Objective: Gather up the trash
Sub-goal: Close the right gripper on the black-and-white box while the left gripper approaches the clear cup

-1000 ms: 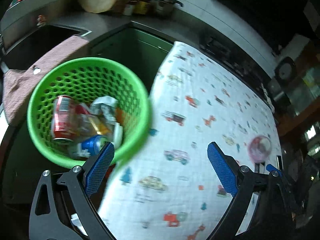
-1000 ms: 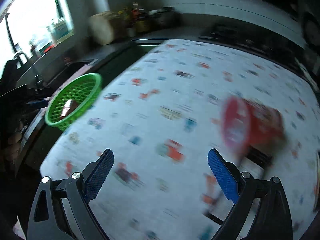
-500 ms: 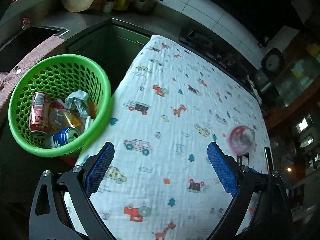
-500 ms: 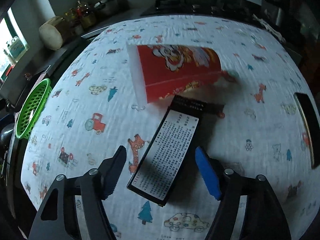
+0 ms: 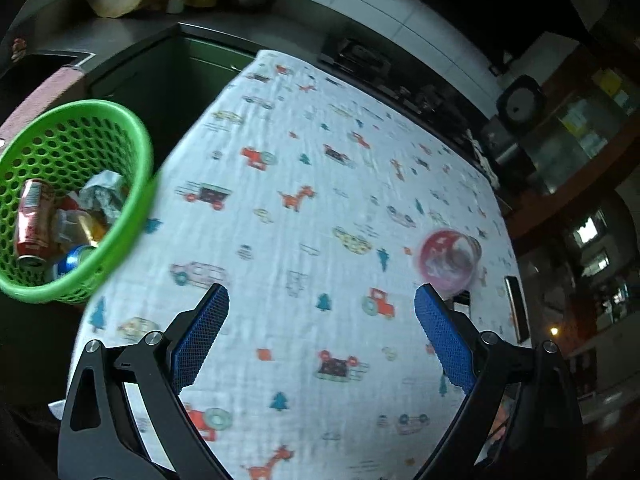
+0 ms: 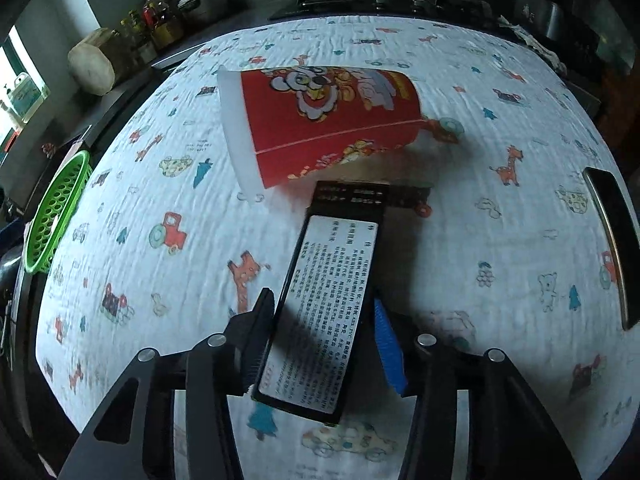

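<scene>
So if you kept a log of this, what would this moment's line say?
left gripper: open, empty | right gripper: jaws closed on black box | red cup: lying on tablecloth | green basket: holds cans, wrappers

Left wrist view: looked down from above the printed tablecloth (image 5: 304,216)'s near-left corner. Right wrist view: hovered close over its middle. Shared: cloth, green basket (image 5: 76,200) (image 6: 56,212).

Between the right gripper (image 6: 322,336) fingers, the black box (image 6: 324,312) carries a white label whose print is too small to read. Beyond its far end, the red cup (image 6: 320,120) is smeared by motion. Left of the left gripper (image 5: 320,336), the green basket (image 5: 136,216) runs off frame (its rim blurred), half burying a blue can (image 5: 76,258)
</scene>
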`<action>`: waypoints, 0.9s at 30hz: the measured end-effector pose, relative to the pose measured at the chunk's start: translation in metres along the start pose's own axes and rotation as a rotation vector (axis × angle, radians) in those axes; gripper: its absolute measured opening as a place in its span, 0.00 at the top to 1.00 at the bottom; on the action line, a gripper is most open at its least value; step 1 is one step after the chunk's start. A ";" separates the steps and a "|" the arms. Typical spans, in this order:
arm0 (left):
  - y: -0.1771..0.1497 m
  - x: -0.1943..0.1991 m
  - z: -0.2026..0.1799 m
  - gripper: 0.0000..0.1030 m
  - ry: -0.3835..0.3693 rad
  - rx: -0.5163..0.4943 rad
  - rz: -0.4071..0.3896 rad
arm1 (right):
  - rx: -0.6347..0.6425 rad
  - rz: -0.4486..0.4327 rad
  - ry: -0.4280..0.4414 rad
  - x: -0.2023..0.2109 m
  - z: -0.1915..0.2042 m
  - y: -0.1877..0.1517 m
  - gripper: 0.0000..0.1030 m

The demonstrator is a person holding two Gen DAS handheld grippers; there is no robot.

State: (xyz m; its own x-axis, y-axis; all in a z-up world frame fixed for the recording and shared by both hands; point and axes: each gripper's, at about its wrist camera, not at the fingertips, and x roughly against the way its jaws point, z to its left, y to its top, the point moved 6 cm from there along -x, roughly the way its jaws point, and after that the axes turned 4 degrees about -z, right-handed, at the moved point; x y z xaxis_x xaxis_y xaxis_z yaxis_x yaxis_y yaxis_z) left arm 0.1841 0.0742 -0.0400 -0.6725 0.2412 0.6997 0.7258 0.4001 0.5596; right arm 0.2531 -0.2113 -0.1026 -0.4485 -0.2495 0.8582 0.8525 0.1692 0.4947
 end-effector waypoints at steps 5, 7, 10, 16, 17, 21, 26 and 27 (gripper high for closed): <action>-0.010 -0.014 -0.032 0.10 -0.044 -0.038 0.028 | 0.029 0.006 -0.015 0.009 -0.012 -0.009 0.57; -0.014 -0.020 -0.045 0.11 -0.066 -0.047 0.038 | 0.041 0.007 -0.018 0.013 -0.018 -0.013 0.57; -0.020 -0.030 -0.068 0.11 -0.123 -0.045 0.058 | 0.057 0.007 -0.019 0.019 -0.025 -0.018 0.57; -0.029 -0.050 -0.102 0.24 -0.182 -0.073 0.093 | 0.075 0.010 -0.005 0.025 -0.039 -0.026 0.57; -0.031 -0.055 -0.108 0.25 -0.190 -0.075 0.097 | 0.075 0.010 -0.001 0.025 -0.040 -0.027 0.57; -0.035 -0.063 -0.120 0.26 -0.163 -0.103 0.079 | 0.075 0.005 0.031 0.026 -0.045 -0.028 0.57; -0.031 -0.057 -0.106 0.26 0.006 -0.087 0.004 | 0.090 0.000 0.056 0.026 -0.047 -0.030 0.57; -0.030 -0.054 -0.102 0.26 0.030 -0.078 -0.007 | 0.093 -0.001 0.059 0.026 -0.047 -0.030 0.57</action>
State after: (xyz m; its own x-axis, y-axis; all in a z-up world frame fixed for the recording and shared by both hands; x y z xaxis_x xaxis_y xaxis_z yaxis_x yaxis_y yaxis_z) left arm 0.2133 -0.0414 -0.0495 -0.6736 0.2113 0.7082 0.7310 0.3317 0.5963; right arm 0.2290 -0.2674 -0.1016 -0.4302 -0.3052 0.8496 0.8224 0.2556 0.5082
